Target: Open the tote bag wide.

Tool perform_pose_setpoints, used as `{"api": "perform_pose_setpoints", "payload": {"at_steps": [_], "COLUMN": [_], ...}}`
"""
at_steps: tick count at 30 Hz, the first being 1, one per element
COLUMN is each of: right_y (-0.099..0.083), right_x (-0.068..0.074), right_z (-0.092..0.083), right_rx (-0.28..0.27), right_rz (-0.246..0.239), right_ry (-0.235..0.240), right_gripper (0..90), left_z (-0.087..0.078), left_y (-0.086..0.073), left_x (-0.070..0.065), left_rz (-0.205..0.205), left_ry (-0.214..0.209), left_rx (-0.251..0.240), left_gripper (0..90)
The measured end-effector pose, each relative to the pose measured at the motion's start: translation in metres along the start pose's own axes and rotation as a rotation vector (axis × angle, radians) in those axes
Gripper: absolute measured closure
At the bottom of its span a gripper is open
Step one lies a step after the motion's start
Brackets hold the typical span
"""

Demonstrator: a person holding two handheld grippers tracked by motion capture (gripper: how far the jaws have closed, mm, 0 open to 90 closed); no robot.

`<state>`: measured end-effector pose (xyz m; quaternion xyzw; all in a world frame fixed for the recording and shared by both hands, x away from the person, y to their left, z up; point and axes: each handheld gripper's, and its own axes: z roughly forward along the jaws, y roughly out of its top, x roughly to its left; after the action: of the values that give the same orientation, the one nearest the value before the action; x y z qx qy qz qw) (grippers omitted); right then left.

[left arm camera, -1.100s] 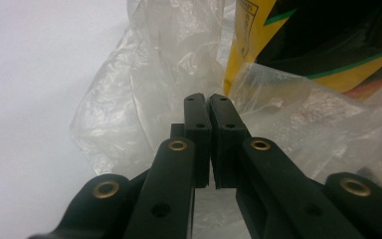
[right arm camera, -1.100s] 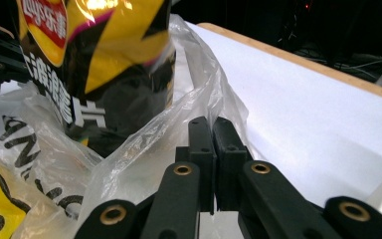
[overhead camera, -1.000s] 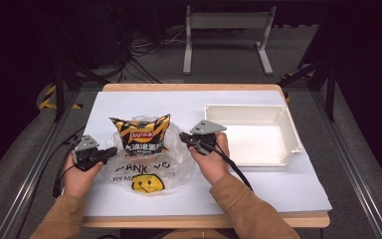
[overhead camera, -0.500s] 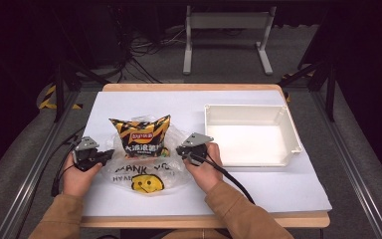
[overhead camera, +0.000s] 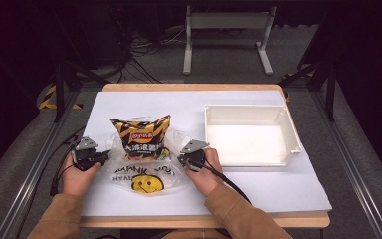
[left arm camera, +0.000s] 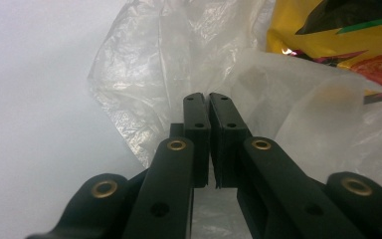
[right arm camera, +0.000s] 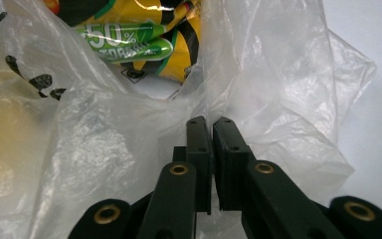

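Note:
A yellow and black chip bag (overhead camera: 142,137) stands in the mouth of a clear plastic bag (overhead camera: 146,174) printed with a smiley face, lying on the white sheet. My left gripper (overhead camera: 104,158) is at the plastic bag's left edge, its jaws shut on the film (left arm camera: 144,74). My right gripper (overhead camera: 181,159) is at the bag's right edge, shut on the crumpled film (right arm camera: 278,74) as well. In the left gripper view the chip bag (left arm camera: 338,45) lies beyond the left gripper (left arm camera: 208,97), up to the right. The right gripper view has it (right arm camera: 129,40) up left of the right gripper (right arm camera: 211,121).
An empty white tray (overhead camera: 251,137) sits on the right half of the white sheet (overhead camera: 179,104), just right of my right hand. The wooden table's front edge (overhead camera: 204,220) runs below the forearms. Dark floor, cables and a metal stand lie beyond the table.
My right hand has sunk toward the table and shifted a little left, taking the plastic bag's right edge down with it. The left hand has stayed put.

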<state>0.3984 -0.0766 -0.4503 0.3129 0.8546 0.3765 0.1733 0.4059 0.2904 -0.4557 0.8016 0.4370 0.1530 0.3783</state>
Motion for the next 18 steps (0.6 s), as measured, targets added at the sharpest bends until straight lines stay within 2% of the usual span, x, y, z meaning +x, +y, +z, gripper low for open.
{"api": "perform_pose_setpoints", "payload": {"at_steps": [3, 7, 9, 10, 14, 16, 18], "right_y": [-0.003, -0.006, -0.007, -0.007, -0.005, -0.004, -0.003], "right_x": [-0.001, -0.004, -0.005, -0.005, -0.004, -0.003, -0.003], "right_z": [-0.003, -0.007, -0.011, -0.012, -0.02, -0.026, -0.031], "right_rx": [0.002, 0.0, -0.007, -0.014, -0.042, -0.066, -0.084], "right_rz": [0.008, 0.015, 0.025, 0.028, 0.021, 0.023, 0.025], "right_ry": [0.001, 0.005, 0.018, 0.02, 0.029, 0.041, 0.045], "right_gripper": [86.5, 85.3, 81.4, 78.7, 69.0, 65.1, 62.5], "left_z": [0.001, 0.0, -0.002, -0.004, -0.013, -0.02, -0.022], "left_y": [0.0, -0.001, -0.003, -0.003, -0.005, -0.005, -0.005], "left_x": [-0.001, 0.001, 0.003, 0.003, -0.001, -0.003, -0.005], "left_rz": [0.003, -0.021, -0.038, -0.032, -0.032, -0.03, -0.032], "left_ry": [-0.004, -0.019, -0.029, -0.029, -0.031, -0.037, -0.044], "left_rx": [0.005, -0.003, -0.025, -0.038, -0.092, -0.125, -0.136], "left_gripper": [86.2, 83.6, 81.1, 79.0, 62.4, 51.2, 47.1]}}
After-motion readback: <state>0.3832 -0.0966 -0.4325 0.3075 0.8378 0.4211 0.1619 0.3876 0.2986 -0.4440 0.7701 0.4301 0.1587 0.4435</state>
